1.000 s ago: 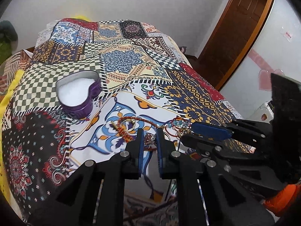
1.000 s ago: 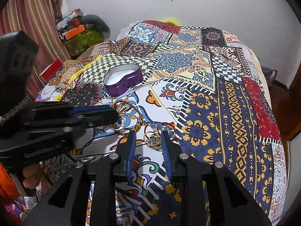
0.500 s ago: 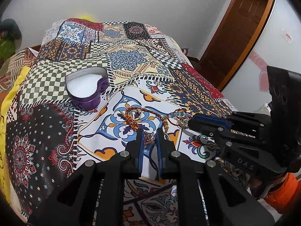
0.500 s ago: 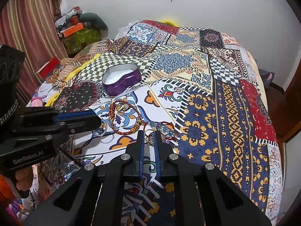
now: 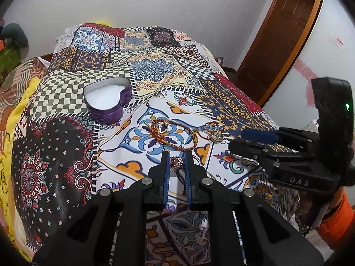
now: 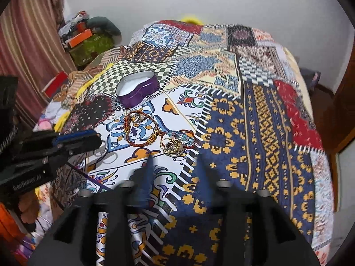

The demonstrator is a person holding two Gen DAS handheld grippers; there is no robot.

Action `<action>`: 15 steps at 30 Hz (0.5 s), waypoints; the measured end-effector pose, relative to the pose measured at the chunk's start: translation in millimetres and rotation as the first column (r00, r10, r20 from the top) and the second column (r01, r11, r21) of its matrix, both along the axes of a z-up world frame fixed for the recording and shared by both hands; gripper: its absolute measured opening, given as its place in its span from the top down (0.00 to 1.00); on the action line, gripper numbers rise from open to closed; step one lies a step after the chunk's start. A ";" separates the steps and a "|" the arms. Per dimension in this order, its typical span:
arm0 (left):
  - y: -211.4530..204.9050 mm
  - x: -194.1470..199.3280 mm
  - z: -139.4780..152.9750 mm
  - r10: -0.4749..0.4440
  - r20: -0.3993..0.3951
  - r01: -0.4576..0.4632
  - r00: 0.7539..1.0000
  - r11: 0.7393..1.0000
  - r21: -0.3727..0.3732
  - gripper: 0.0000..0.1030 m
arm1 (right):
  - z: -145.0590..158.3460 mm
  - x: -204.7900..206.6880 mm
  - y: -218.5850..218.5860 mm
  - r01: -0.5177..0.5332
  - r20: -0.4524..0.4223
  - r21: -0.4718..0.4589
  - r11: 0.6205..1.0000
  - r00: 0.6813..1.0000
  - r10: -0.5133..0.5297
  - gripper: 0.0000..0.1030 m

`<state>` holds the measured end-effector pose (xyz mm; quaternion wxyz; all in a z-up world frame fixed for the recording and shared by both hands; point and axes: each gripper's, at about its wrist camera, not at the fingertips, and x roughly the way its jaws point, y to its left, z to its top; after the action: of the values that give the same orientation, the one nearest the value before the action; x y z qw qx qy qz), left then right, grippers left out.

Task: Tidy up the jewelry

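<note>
- A ring [image 5: 176, 163] with a pinkish stone is seen clamped between the blue-lined fingers of the left tongs [image 5: 176, 166], held above the patchwork bedspread [image 5: 55, 155].
- The right tongs [image 6: 174, 166] are seen spread wide with nothing between the fingers; their outline is blurred in the right wrist view.
- In the left wrist view the right tongs [image 5: 255, 139] are found at the right side, near the loose jewelry.
- A purple heart-shaped tin [image 5: 106, 100] with a white lining is placed on the bed, on the checkered patch, lidless and with no jewelry visible in it.
- The same tin [image 6: 137, 90] is seen in the right wrist view, beyond the jewelry.
- A red-and-gold braided bracelet [image 6: 139, 130] is laid on the white-and-blue floral patch, near the tin.
- A small gold ring [image 5: 163, 126] is seen lying inside the bracelet's loop.
- A blue-beaded bracelet [image 6: 180, 138] is laid just right of the braided one, touching it.
- A cluster of gold rings [image 6: 172, 147] is lying against the beaded bracelet, just ahead of the right tongs.
- A wooden door [image 5: 277, 33] is visible beyond the bed's right side.
</note>
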<state>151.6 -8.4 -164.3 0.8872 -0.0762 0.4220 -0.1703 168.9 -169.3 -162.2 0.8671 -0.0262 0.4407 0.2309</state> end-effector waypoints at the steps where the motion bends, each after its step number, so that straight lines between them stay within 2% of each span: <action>1: 0.1 -0.2 -1.1 0.000 -0.002 0.000 1.000 1.000 0.000 0.89 | -0.9 1.8 -0.1 0.002 -0.002 0.004 1.000 1.000 -0.002 0.59; 8: 2.0 2.0 -11.3 0.008 -0.031 -0.009 0.999 1.000 -0.010 0.89 | -10.4 11.2 14.9 -0.030 -0.012 -0.039 0.999 1.000 0.029 0.60; 11: 3.9 3.1 -13.6 0.012 -0.037 -0.012 0.999 1.000 -0.011 0.89 | -15.6 12.1 19.9 -0.036 -0.003 -0.078 0.996 0.999 0.036 0.76; 12: 4.5 3.5 -13.9 0.013 -0.037 -0.013 0.999 1.000 -0.010 0.89 | -15.1 11.2 20.1 -0.040 0.004 -0.087 0.995 0.999 0.040 0.78; 15: 6.4 4.8 -14.0 0.018 -0.038 -0.018 0.999 1.000 -0.011 0.89 | -11.3 9.9 17.9 -0.047 0.002 -0.068 0.997 0.999 0.047 0.94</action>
<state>156.3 -2.0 -178.4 0.8801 -0.0885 0.4371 -0.1631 178.8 -151.3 -173.5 0.8607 -0.0665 0.4462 0.2361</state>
